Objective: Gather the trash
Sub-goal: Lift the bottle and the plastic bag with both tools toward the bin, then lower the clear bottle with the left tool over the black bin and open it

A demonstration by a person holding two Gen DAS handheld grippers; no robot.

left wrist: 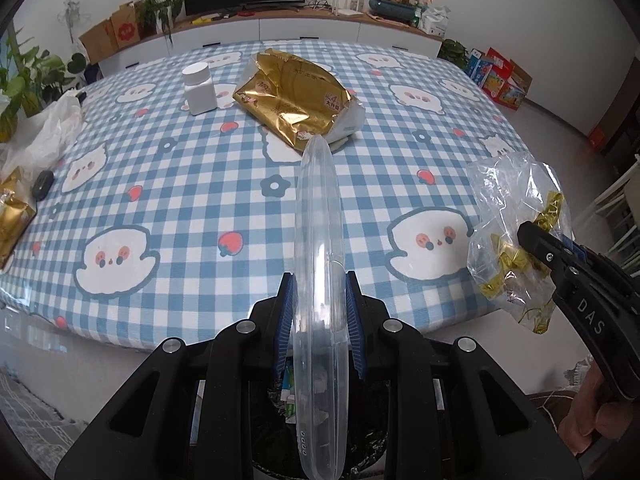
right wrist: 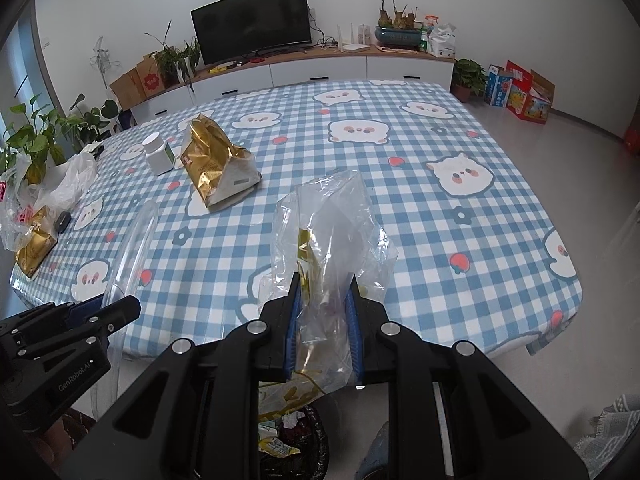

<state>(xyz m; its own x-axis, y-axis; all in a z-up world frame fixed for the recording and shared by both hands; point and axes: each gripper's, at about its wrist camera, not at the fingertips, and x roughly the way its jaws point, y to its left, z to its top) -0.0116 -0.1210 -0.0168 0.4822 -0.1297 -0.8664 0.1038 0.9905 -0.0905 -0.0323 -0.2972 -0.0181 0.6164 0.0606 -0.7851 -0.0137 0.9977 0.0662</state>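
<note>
Left wrist view: the left gripper (left wrist: 320,312) has its jaws closed on a clear plastic lid (left wrist: 318,264), held on edge between the blue pads and rising over the near edge of the table (left wrist: 200,184), which carries a blue checked cloth. Below the lid a black-lined trash bin (left wrist: 320,432) with wrappers inside shows between the gripper's arms. At the right, the right gripper (left wrist: 532,240) clamps a clear plastic bag (left wrist: 512,208) containing gold wrappers, held off the table's near right edge. A gold foil package (left wrist: 292,100) lies toward the far edge, just beside a white bottle (left wrist: 199,88) on its left. A white plastic bag (left wrist: 52,132) lies at the left edge. Right wrist view: the right gripper (right wrist: 323,320) has its jaws narrowly set and pressed on the clear plastic bag (right wrist: 332,232), which stands up above the pads over the table's (right wrist: 440,220) near edge. The trash bin (right wrist: 296,440) sits beneath. The left gripper (right wrist: 116,312) appears at the lower left holding the lid (right wrist: 134,248). The gold package (right wrist: 212,164) and bottle (right wrist: 158,154) lie toward the far left corner.
</note>
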